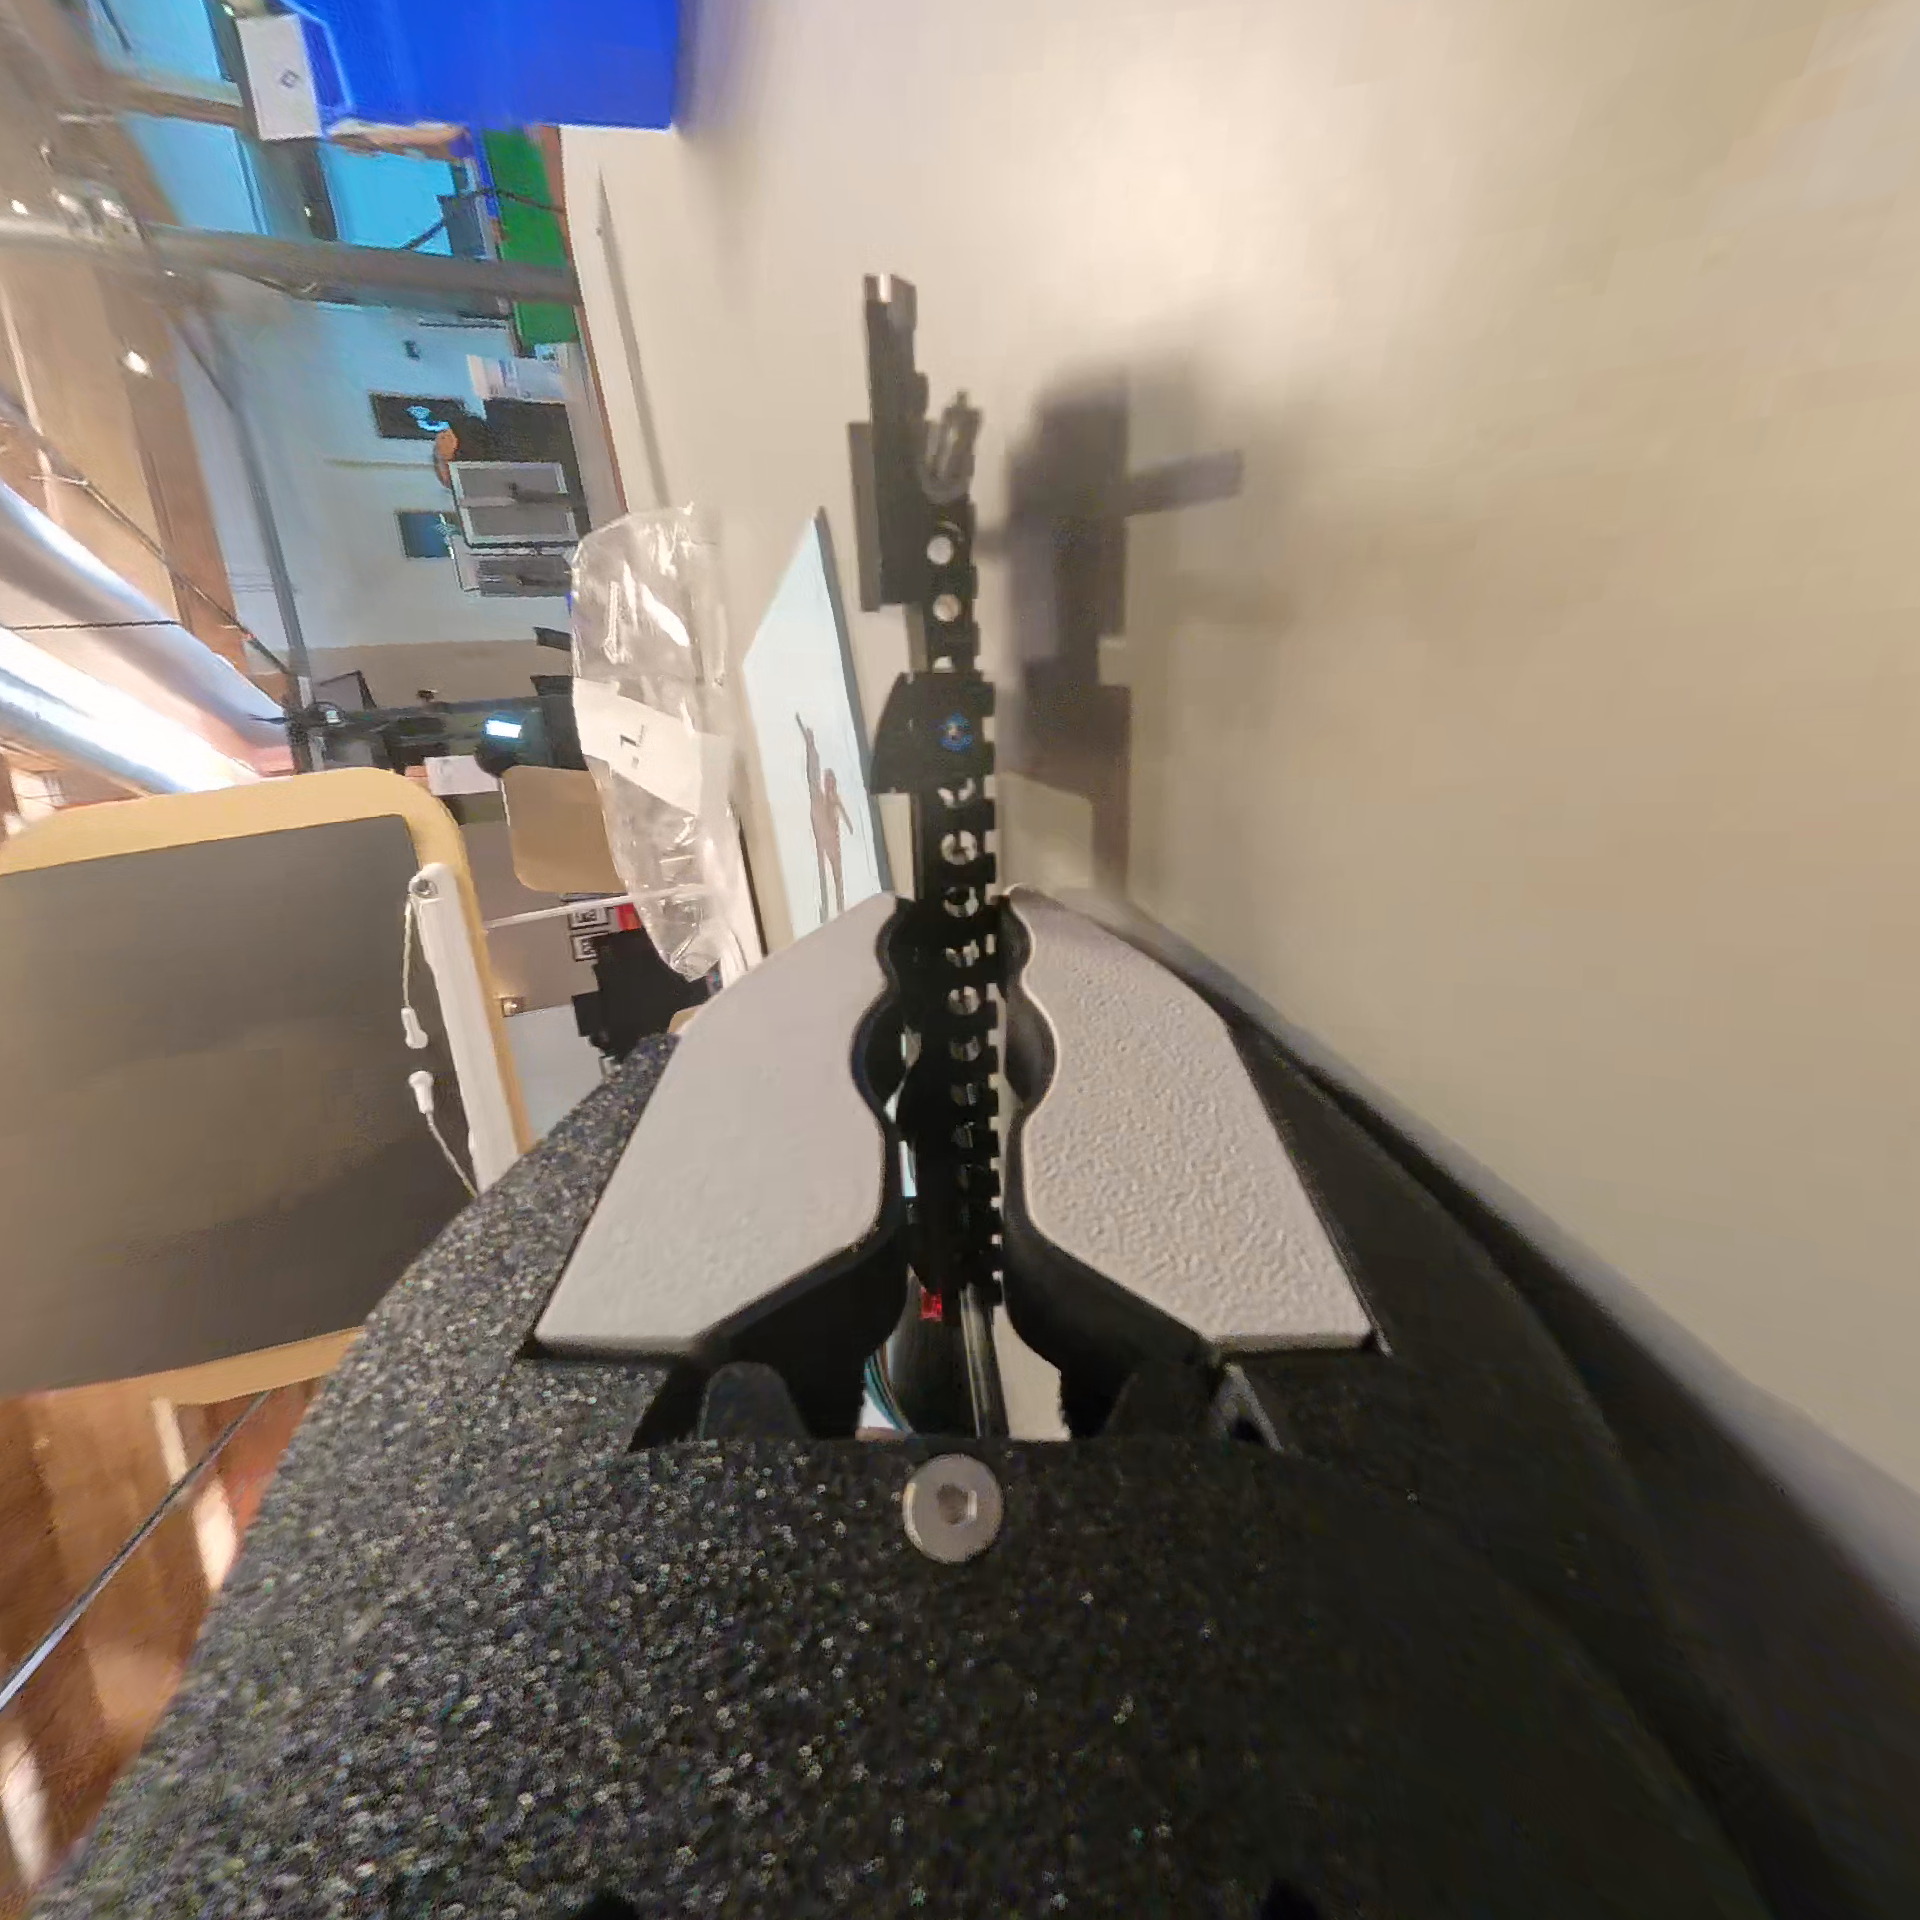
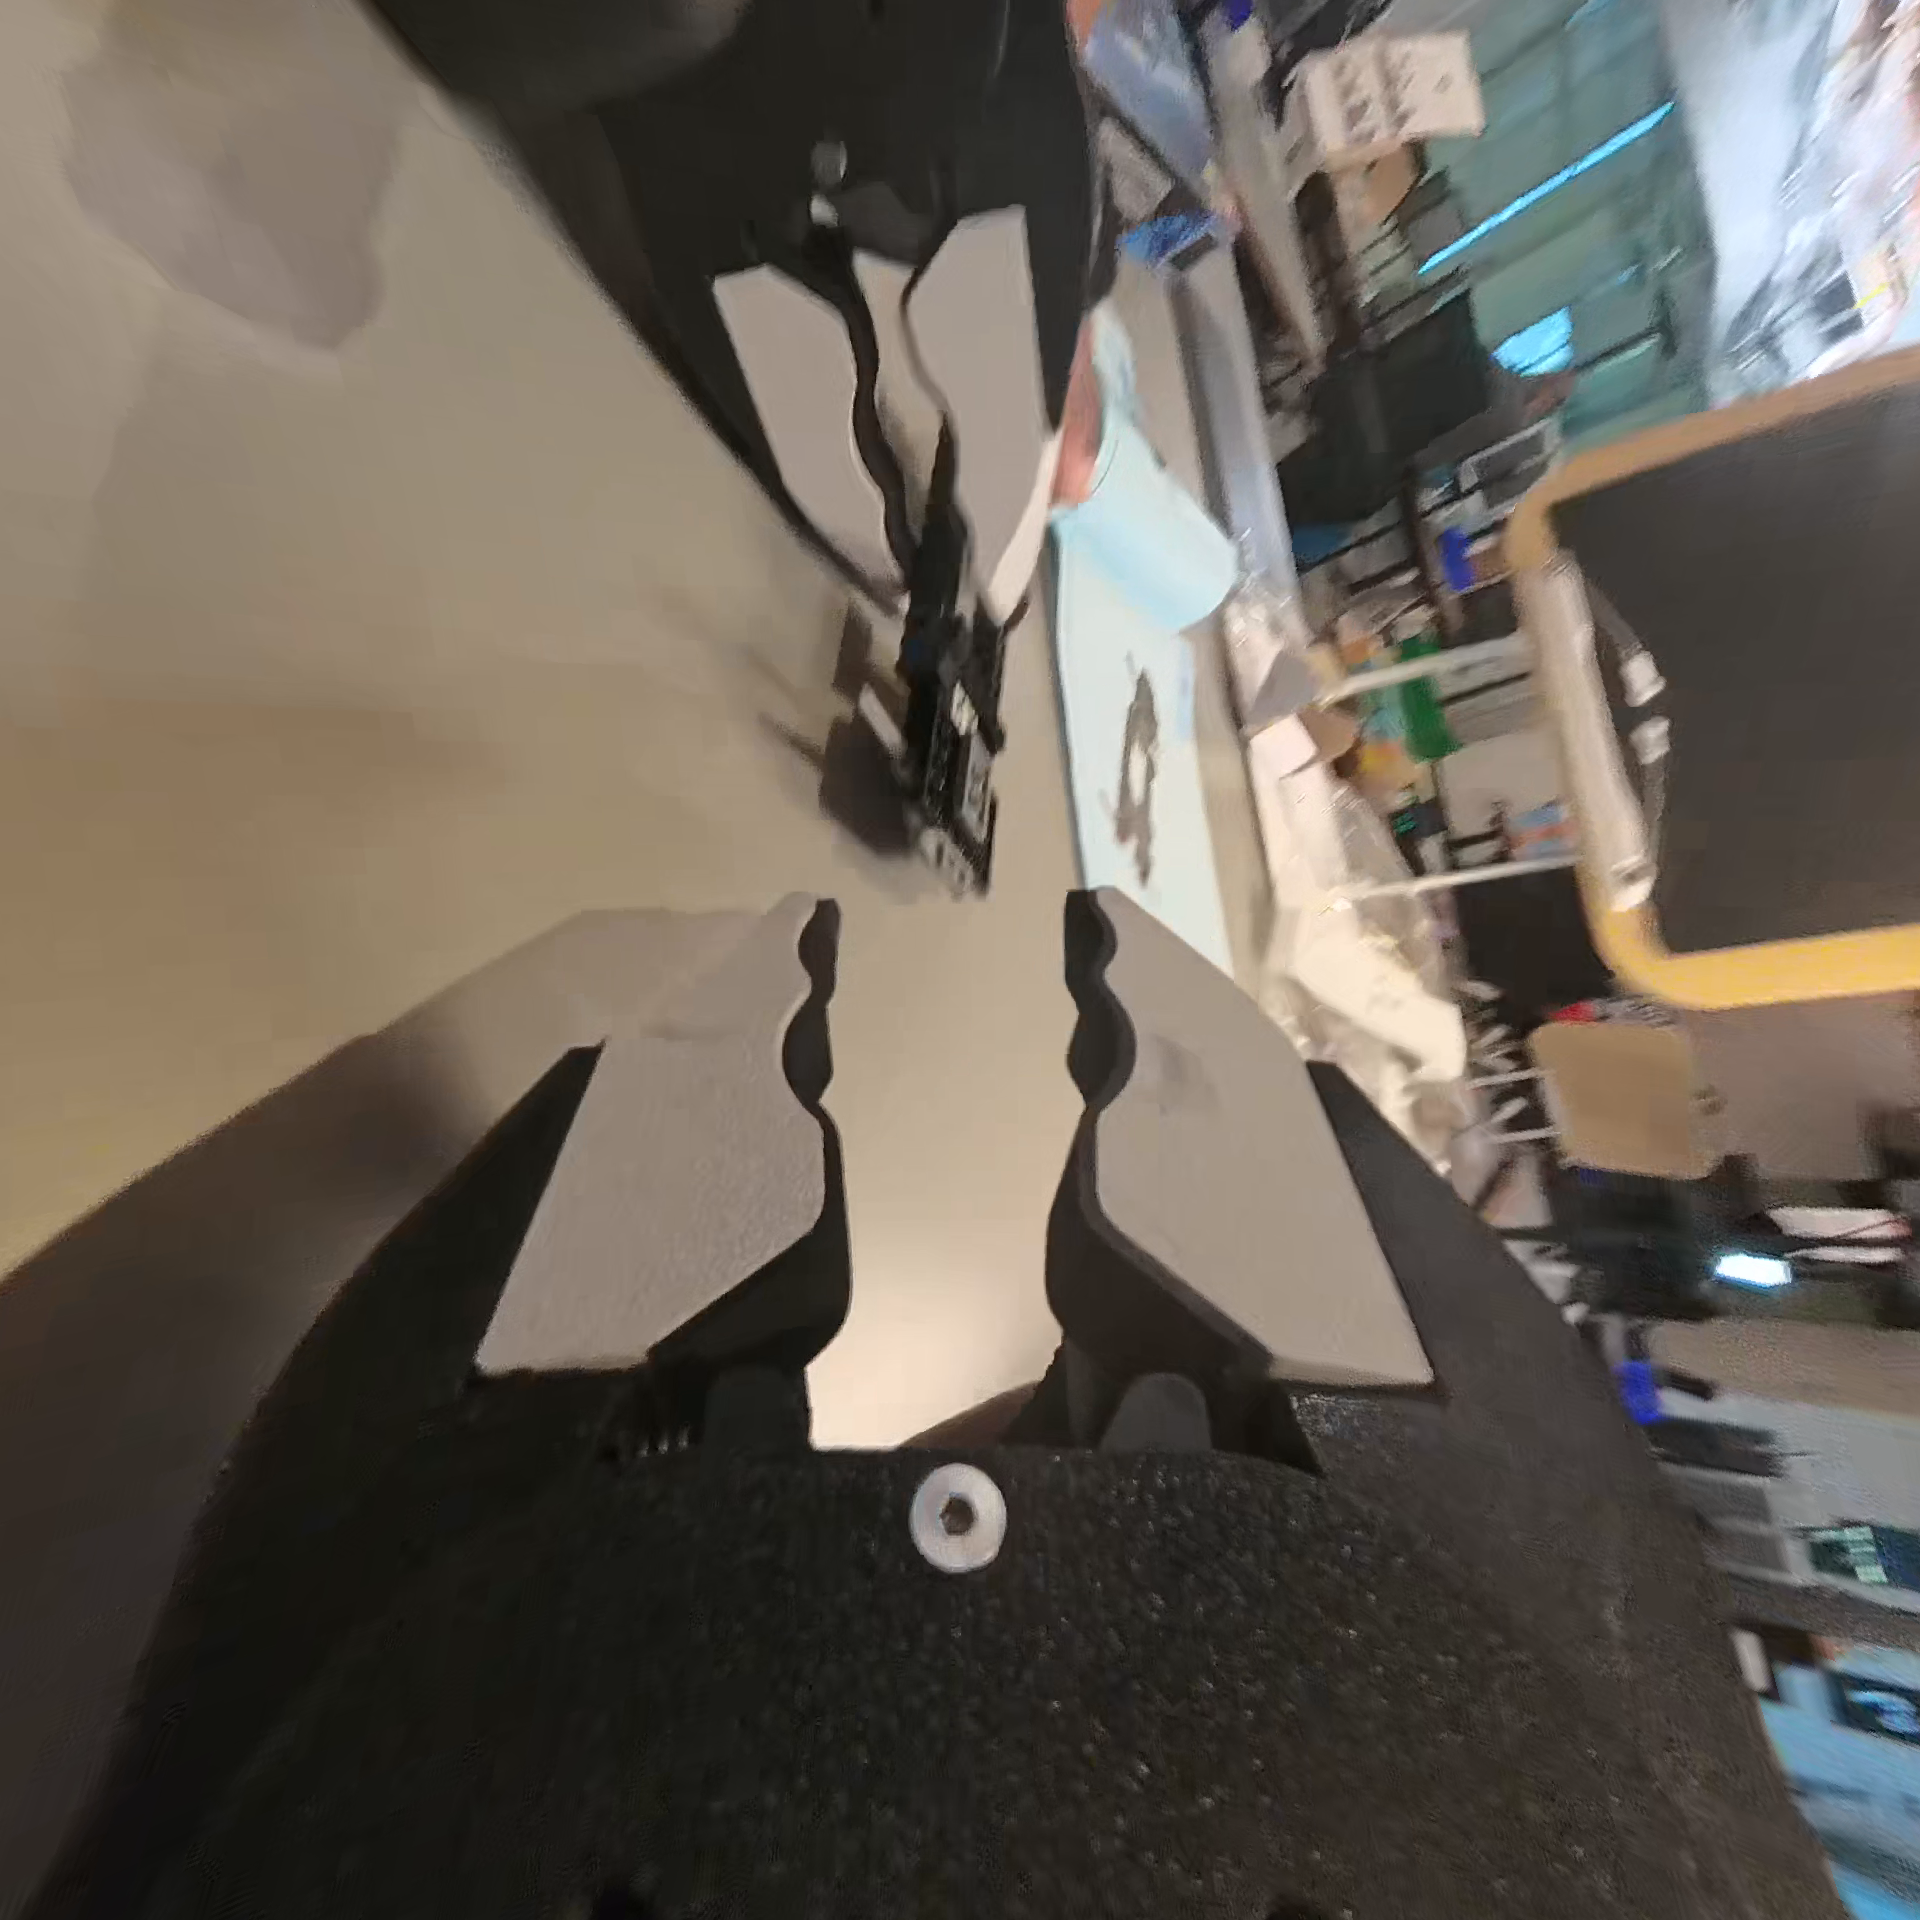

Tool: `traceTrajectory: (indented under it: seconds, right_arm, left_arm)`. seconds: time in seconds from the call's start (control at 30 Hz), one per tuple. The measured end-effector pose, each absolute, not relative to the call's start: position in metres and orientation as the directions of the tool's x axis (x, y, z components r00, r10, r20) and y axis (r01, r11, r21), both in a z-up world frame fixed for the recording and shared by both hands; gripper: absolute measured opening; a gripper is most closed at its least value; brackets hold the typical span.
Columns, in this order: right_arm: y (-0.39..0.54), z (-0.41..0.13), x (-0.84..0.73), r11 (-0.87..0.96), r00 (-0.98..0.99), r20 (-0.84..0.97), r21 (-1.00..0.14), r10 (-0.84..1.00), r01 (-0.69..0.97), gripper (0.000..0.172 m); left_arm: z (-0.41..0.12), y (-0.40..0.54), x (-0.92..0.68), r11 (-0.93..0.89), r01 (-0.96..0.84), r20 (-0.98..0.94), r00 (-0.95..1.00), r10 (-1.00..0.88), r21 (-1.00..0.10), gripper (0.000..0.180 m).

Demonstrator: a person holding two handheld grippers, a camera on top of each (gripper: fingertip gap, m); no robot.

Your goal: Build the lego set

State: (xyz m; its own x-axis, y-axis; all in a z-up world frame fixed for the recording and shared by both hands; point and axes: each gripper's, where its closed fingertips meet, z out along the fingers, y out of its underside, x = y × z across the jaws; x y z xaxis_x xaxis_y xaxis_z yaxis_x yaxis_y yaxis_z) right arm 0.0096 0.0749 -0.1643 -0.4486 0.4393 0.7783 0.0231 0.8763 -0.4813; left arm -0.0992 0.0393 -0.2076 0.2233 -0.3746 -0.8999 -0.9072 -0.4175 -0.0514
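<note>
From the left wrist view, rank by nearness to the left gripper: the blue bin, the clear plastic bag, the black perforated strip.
1. Black perforated strip: clamped between the left gripper fingers.
2. Clear plastic bag: just ahead, left.
3. Blue bin: far, top left.

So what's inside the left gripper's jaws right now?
A black perforated strip is clamped between the left gripper's grey fingers, sticking out over the beige table. Its lower end is hidden behind the fingers.
</note>
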Motion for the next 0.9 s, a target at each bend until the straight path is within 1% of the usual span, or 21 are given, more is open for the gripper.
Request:
traceTrajectory:
  seconds: [0.03, 0.1, 0.13, 0.2, 0.27, 0.33, 0.4, 0.43, 0.47, 0.57, 0.63, 0.67, 0.73, 0.83, 0.9]
  right_arm:
    - [0.08, -0.168, 0.015, 0.861, -0.476, 0.744, -0.505, 0.469, 0.058, 0.043]
    - [0.084, -0.176, 0.028, 0.818, -0.537, 0.655, -0.562, 0.532, 0.124, 0.045]
    - [0.084, -0.181, 0.036, 0.792, -0.565, 0.604, -0.589, 0.562, 0.158, 0.049]
    - [0.086, -0.186, 0.046, 0.75, -0.581, 0.537, -0.626, 0.612, 0.213, 0.049]
    - [0.09, -0.194, 0.054, 0.723, -0.598, 0.478, -0.636, 0.644, 0.27, 0.049]
    - [0.095, -0.201, 0.056, 0.705, -0.598, 0.444, -0.635, 0.668, 0.316, 0.048]
    - [0.1, -0.207, 0.056, 0.703, -0.598, 0.43, -0.619, 0.676, 0.35, 0.046]
    - [0.102, -0.21, 0.055, 0.709, -0.598, 0.431, -0.604, 0.675, 0.364, 0.045]
    - [0.103, -0.212, 0.055, 0.714, -0.603, 0.431, -0.595, 0.672, 0.37, 0.042]
    - [0.102, -0.215, 0.054, 0.697, -0.623, 0.385, -0.6, 0.681, 0.392, 0.037]
    - [0.1, -0.217, 0.055, 0.672, -0.635, 0.332, -0.612, 0.697, 0.417, 0.037]
    - [0.099, -0.218, 0.055, 0.655, -0.637, 0.302, -0.617, 0.709, 0.436, 0.036]
    - [0.098, -0.219, 0.054, 0.625, -0.636, 0.251, -0.622, 0.73, 0.472, 0.035]
    - [0.103, -0.22, 0.046, 0.585, -0.584, 0.238, -0.619, 0.776, 0.524, 0.037]
    - [0.1, -0.22, 0.043, 0.565, -0.571, 0.219, -0.618, 0.791, 0.546, 0.035]
  left_arm:
    - [-0.207, 0.038, -0.097, -0.409, -0.908, -0.888, 0.255, -0.381, -0.086, 0.022]
    - [-0.207, 0.033, -0.092, -0.407, -0.897, -0.837, 0.351, -0.419, -0.172, 0.028]
    - [-0.205, 0.031, -0.091, -0.403, -0.892, -0.823, 0.378, -0.424, -0.202, 0.03]
    - [-0.204, 0.025, -0.092, -0.412, -0.879, -0.79, 0.422, -0.445, -0.238, 0.033]
    - [-0.205, 0.019, -0.092, -0.423, -0.862, -0.746, 0.472, -0.469, -0.28, 0.04]
    - [-0.207, 0.014, -0.092, -0.429, -0.843, -0.701, 0.519, -0.49, -0.324, 0.043]
    - [-0.207, 0.009, -0.09, -0.437, -0.818, -0.644, 0.569, -0.511, -0.375, 0.046]
    - [-0.206, 0.007, -0.09, -0.443, -0.803, -0.621, 0.592, -0.514, -0.399, 0.051]
    - [-0.204, 0.006, -0.091, -0.449, -0.788, -0.599, 0.614, -0.513, -0.422, 0.052]
    - [-0.199, 0.002, -0.083, -0.463, -0.708, -0.483, 0.704, -0.521, -0.532, 0.05]
    - [-0.201, -0.002, -0.07, -0.51, -0.624, -0.34, 0.767, -0.544, -0.591, 0.043]
    - [-0.204, -0.003, -0.066, -0.55, -0.584, -0.271, 0.792, -0.547, -0.596, 0.04]
    - [-0.21, -0.002, -0.064, -0.619, -0.527, -0.195, 0.829, -0.523, -0.582, 0.036]
    - [-0.215, 0.0, -0.061, -0.688, -0.443, -0.085, 0.868, -0.489, -0.575, 0.032]
    - [-0.219, 0.001, -0.061, -0.707, -0.437, -0.058, 0.869, -0.491, -0.556, 0.028]
